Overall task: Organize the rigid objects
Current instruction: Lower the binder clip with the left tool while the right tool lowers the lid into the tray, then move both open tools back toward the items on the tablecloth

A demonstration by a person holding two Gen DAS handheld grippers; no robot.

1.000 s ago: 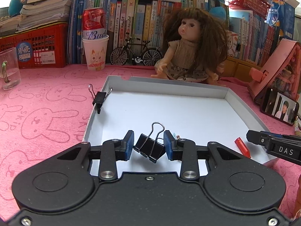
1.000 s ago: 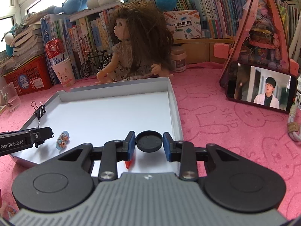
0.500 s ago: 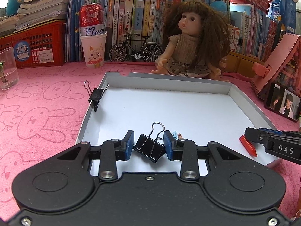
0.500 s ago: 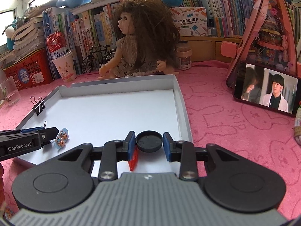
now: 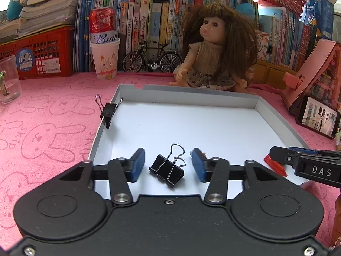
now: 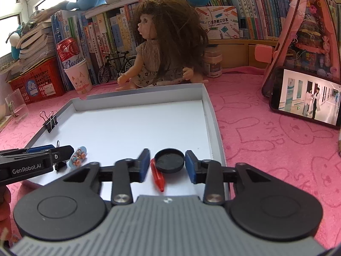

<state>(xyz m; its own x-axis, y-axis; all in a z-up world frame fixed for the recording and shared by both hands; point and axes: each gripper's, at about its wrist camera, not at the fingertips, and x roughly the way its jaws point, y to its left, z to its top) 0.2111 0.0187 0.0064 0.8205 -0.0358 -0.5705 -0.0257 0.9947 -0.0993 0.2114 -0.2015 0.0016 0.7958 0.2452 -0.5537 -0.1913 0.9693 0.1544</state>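
A grey-walled white tray (image 5: 213,98) lies on the pink cloth. My left gripper (image 5: 168,164) is open; a black binder clip (image 5: 167,169) lies on the tray floor between its blue pads, untouched. My right gripper (image 6: 166,163) is open; a black round lid (image 6: 169,160) lies between its pads on the tray (image 6: 210,115), next to a red piece (image 6: 157,177). A second binder clip (image 5: 108,112) is clamped on the tray's left wall, also in the right wrist view (image 6: 50,122). A small patterned blue piece (image 6: 78,157) lies near the left gripper's tip.
A doll (image 5: 215,51) sits behind the tray. A paper cup with a red can (image 5: 104,49), a toy bicycle (image 5: 152,58), a red basket (image 5: 36,57) and books line the back. A phone (image 6: 307,99) leans on a pink stand at the right. A glass (image 5: 8,79) stands left.
Both grippers have opened. The left let go of the binder clip and the right let go of the black lid; both now lie on the tray floor.
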